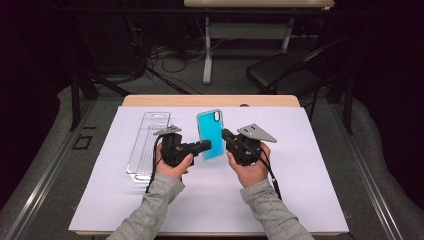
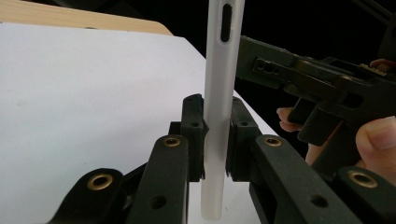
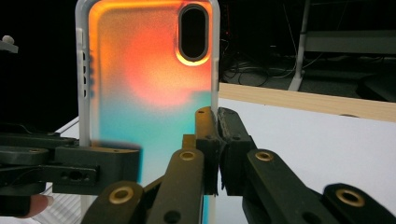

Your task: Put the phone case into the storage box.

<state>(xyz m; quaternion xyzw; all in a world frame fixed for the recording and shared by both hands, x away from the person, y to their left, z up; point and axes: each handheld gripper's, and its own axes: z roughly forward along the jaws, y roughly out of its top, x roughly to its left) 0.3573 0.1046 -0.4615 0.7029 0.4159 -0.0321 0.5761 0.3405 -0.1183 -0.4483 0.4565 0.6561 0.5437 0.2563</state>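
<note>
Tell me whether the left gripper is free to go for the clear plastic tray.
Probably not yet. The left gripper is shut on the phone case, held upright together with the right gripper. The clear plastic tray lies just beside it, with nothing between.

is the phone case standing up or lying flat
Standing up: the phone case is held on end above the table, its camera hole at the top, pinched at both side edges.

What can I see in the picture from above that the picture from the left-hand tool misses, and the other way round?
The high view alone shows the clear plastic tray lying left of the hands and the turquoise face of the phone case. The left gripper view alone shows the case's frosted white edge pinched between the left gripper pads. Both show the right gripper at the case and the white table cover.
</note>
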